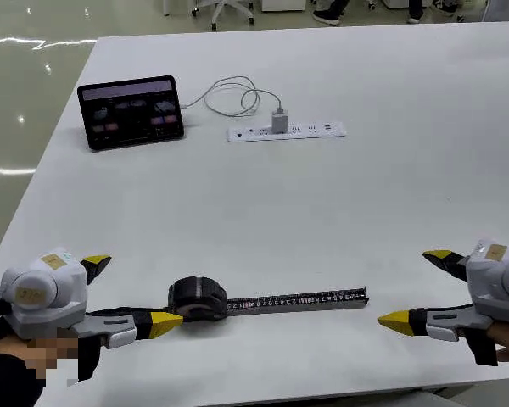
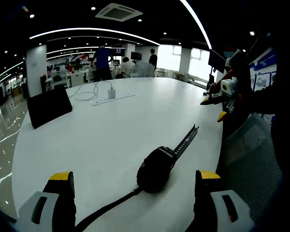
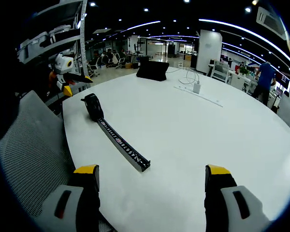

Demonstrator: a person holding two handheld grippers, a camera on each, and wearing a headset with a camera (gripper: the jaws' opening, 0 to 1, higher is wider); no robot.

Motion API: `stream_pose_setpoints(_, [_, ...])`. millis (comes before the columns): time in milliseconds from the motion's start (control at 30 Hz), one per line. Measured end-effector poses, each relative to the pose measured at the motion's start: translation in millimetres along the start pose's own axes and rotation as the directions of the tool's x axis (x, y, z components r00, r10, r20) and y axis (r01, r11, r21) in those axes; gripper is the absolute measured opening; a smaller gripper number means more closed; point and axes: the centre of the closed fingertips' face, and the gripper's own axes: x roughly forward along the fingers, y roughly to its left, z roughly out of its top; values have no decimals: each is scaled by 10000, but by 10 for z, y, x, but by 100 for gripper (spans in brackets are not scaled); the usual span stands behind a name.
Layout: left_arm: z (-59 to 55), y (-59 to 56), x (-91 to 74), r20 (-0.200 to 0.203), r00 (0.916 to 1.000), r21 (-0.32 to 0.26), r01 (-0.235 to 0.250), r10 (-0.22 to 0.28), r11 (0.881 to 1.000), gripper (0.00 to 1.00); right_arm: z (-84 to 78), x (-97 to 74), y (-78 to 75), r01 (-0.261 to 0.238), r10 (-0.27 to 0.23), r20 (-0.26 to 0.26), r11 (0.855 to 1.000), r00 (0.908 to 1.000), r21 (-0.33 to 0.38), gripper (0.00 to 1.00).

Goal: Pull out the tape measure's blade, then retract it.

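A black tape measure (image 1: 198,298) lies on the white table (image 1: 322,203) near its front edge, its dark blade (image 1: 299,300) pulled out to the right and lying flat. My left gripper (image 1: 129,292) stands open just left of the case, its yellow tips apart and holding nothing. In the left gripper view the tape measure (image 2: 156,168) sits between and ahead of the jaws of the left gripper (image 2: 134,178). My right gripper (image 1: 417,287) is open to the right of the blade's end. In the right gripper view the blade (image 3: 123,145) runs to the case (image 3: 93,105), left of the right gripper (image 3: 152,172).
A dark tablet (image 1: 131,111) stands at the back left. A white power strip (image 1: 286,131) with a plugged charger and looped cable lies behind the middle. The table's front edge runs close below the tape measure. Office chairs stand beyond the far edge.
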Motion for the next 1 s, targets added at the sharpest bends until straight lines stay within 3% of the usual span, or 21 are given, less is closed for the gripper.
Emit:
stream_pose_setpoints(300, [17,34,-135,-160,9996,-69,-227,226,9997,100,-56,-190,118,336,-336,19,9994,9994,10,90])
stream_pose_setpoints(467, [-43,70,-218,-282,9983,-325,-516,507,9981,100,-55,-258,175,494,-498,176,9985,9986,225,92])
stream_pose_setpoints(733, [-114,-34,-333,-291,9975,-346,-654,644,9973,100,-127,-345,147,564,-576,172,9964,9982,638,96])
stream_pose_setpoints(867, [-162,-65,-349,-301,9978,-466,-611,598,9970,100,-140,-352,138,577,-588,183,9970,9981,517,98])
stream_pose_setpoints(1000, [-168,-91,-356,-280,9980,-439,-570,558,9974,100,-165,-363,170,381,-386,69,9976,9992,582,100])
